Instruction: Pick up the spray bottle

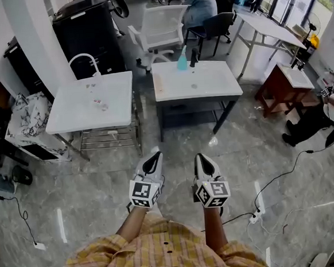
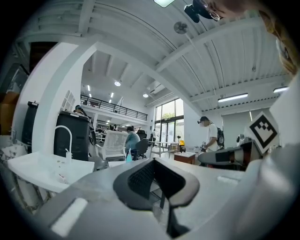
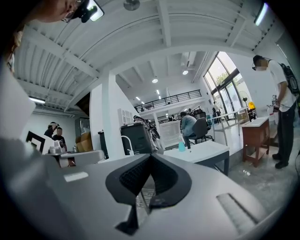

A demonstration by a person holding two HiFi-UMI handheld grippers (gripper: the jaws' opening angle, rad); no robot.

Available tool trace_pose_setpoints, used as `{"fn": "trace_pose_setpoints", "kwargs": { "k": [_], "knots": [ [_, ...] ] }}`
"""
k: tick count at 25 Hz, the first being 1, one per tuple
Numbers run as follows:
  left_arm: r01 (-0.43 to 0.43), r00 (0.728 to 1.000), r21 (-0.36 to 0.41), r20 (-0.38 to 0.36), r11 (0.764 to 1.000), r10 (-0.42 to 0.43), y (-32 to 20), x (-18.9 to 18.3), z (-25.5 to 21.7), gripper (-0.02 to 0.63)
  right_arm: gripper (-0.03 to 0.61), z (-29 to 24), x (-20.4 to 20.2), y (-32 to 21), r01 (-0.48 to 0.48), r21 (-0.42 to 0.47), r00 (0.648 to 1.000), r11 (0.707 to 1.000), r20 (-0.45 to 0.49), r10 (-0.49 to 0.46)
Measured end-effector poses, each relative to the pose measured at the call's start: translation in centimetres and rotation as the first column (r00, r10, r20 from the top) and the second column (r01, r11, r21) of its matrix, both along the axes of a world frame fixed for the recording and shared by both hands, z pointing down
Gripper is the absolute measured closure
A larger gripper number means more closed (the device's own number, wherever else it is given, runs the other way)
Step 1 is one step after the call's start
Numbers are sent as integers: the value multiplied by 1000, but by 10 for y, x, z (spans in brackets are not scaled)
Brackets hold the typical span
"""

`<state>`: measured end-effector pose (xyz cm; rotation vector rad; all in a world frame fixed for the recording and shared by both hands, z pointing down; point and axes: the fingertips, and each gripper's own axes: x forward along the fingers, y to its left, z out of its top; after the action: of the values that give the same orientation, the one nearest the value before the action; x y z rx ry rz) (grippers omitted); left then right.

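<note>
A small teal spray bottle (image 1: 182,61) stands at the far edge of a white table (image 1: 209,86), next to a dark bottle (image 1: 194,57). My left gripper (image 1: 154,157) and right gripper (image 1: 200,158) are held side by side low over the floor, well short of that table, both pointing toward it. Both have their jaws shut with nothing between them. In the left gripper view the spray bottle (image 2: 128,157) shows small and far beyond the left gripper (image 2: 152,162). In the right gripper view the spray bottle (image 3: 181,146) stands on the table right of the right gripper (image 3: 151,157).
A white sink table (image 1: 89,101) with a faucet (image 1: 83,59) stands left of the bottle's table. Behind are a white chair (image 1: 159,30), a black cabinet (image 1: 87,32) and a seated person (image 1: 200,3). A brown side table (image 1: 281,83) is at right. Cables and a power strip (image 1: 255,216) lie on the floor.
</note>
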<state>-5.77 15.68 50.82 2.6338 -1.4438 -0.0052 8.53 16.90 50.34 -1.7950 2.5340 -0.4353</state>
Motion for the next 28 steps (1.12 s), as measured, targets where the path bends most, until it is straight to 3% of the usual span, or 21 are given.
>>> {"fn": "trace_pose_setpoints", "kwargs": {
  "k": [9,28],
  "knots": [
    [-50,998,39,-29,998,52,-57,-12,2,615,578,1,-17,-49,-28,37,999,999,-36,29],
    [-77,997,19,-27,997,77,-103,-6,8,615,577,-4,-26,-100,-30,63,998,998,-60,34]
  ]
}}
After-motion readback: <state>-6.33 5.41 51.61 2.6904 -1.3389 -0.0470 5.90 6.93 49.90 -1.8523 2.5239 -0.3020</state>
